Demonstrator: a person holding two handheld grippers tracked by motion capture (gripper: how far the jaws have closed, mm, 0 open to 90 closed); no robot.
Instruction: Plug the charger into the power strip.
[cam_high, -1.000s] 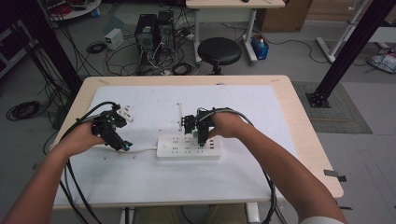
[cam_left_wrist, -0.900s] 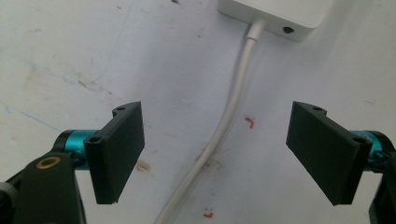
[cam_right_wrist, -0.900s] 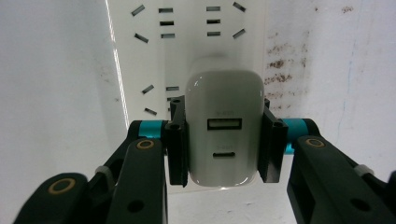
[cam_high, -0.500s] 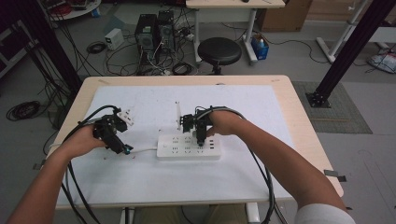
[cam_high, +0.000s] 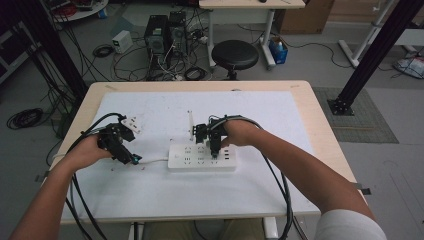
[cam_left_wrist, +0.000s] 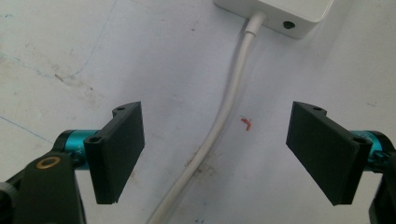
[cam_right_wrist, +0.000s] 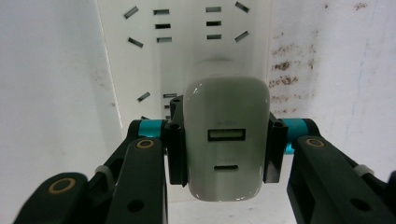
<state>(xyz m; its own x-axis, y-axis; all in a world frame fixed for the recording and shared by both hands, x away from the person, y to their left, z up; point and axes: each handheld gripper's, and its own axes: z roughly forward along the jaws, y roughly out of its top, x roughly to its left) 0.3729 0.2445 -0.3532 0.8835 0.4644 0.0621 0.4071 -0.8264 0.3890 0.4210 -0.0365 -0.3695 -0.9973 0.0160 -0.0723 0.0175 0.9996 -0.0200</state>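
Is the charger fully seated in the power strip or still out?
Cannot tell. The right gripper clamps the charger over the power strip; its prongs are hidden.

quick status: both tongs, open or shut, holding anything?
Left tongs: open, astride the cable, not gripping it.
Right tongs: shut on the charger, over the power strip.

No readable writing in any view

The white charger (cam_right_wrist: 226, 144) carries a faint grey marking just above its upper port and another just above its lower port, both too blurred to make out as letters or numbers. The white power strip (cam_high: 201, 157) behind the charger shows plain socket slots and no legible label or brand. Beside the power strip, the white surface (cam_high: 280, 115) bears only smudges and thin pen-like lines, none forming a word, number or sign.
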